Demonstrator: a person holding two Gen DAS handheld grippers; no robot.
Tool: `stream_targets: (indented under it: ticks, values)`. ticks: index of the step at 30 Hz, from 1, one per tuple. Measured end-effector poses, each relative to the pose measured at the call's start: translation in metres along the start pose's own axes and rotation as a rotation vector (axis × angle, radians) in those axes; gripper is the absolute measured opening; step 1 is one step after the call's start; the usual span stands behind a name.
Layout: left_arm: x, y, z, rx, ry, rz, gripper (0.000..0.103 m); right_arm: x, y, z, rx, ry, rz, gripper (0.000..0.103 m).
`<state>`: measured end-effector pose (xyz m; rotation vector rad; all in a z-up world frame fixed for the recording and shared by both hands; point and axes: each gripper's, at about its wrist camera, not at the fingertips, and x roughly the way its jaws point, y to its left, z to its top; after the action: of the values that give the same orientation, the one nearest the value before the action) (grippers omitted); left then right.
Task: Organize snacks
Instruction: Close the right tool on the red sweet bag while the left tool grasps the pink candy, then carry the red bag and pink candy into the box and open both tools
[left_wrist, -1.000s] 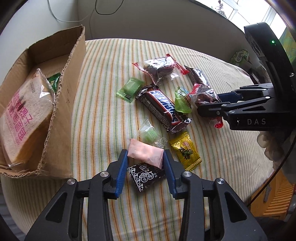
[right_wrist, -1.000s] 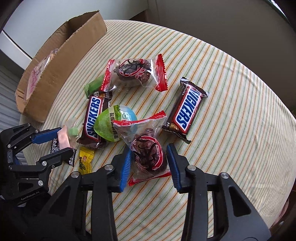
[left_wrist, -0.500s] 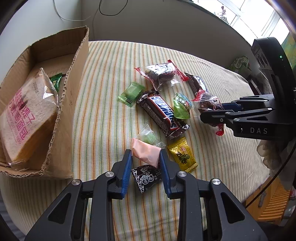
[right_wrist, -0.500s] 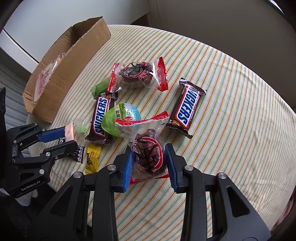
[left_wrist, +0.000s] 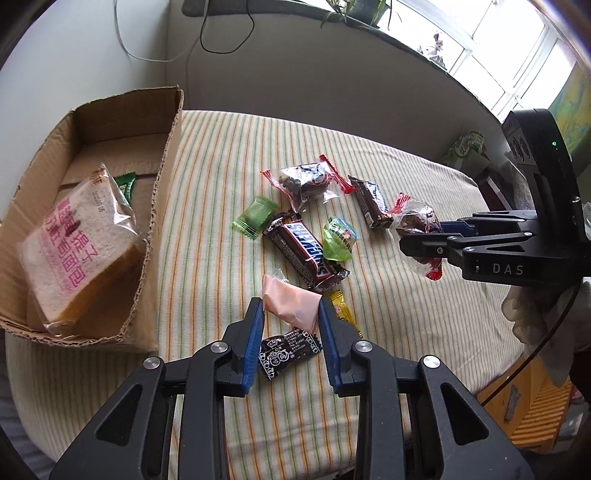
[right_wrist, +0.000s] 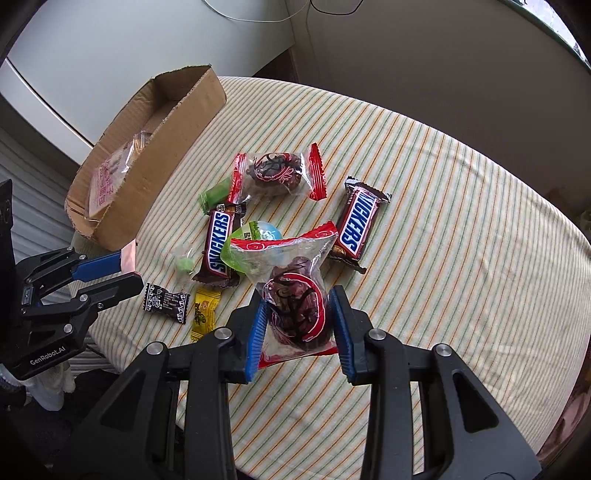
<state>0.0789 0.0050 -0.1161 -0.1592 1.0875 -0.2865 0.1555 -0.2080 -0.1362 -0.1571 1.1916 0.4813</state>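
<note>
The left claw (left_wrist: 290, 308) is closed on a pink packet (left_wrist: 291, 304), its blue pads pressing the wrapper's two sides so the packet sits clear of the striped cloth of the desk (left_wrist: 388, 314). Directly under that packet lies a black candy with white print (left_wrist: 290, 349), and just to its right a yellow candy (left_wrist: 341, 312) peeks out from behind the claw's right finger. The right claw (right_wrist: 298, 321) is likewise clamped on a clear, red-edged packet of dark fruit (right_wrist: 297, 304), held between its blue pads with the red top seam fanning upward. Just beyond the held packets the loose snacks lie clustered: a small clear-wrapped green sweet (right_wrist: 184, 264), a Snickers bar (left_wrist: 304, 253) lying diagonally, and a round green-and-blue jelly cup (left_wrist: 338, 238) touching that bar's side. A second Snickers bar (right_wrist: 356, 223) rests a little apart to the right. Farther on, a flat green candy (left_wrist: 255, 217) lies beside a second red-edged packet of dark fruit (left_wrist: 306, 181). At the far left edge of the desk stands an open cardboard box (left_wrist: 162, 206), which holds a bagged slice of bread with pink lettering (left_wrist: 79, 247) leaning against its wall and a green wrapper (left_wrist: 125, 184) behind it.
</note>
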Motion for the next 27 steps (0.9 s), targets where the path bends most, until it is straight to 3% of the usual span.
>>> stream_targets:
  ticks: [12, 27]
  values:
    - [-0.039, 0.013, 0.016, -0.014, -0.084, 0.014, 0.028, -0.016, 0.038, 0.031, -0.062, -0.049, 0.021, 0.035]
    - [-0.062, 0.072, 0.045, -0.072, -0.162, 0.113, 0.028, -0.011, 0.111, 0.092, -0.181, -0.083, 0.067, 0.035]
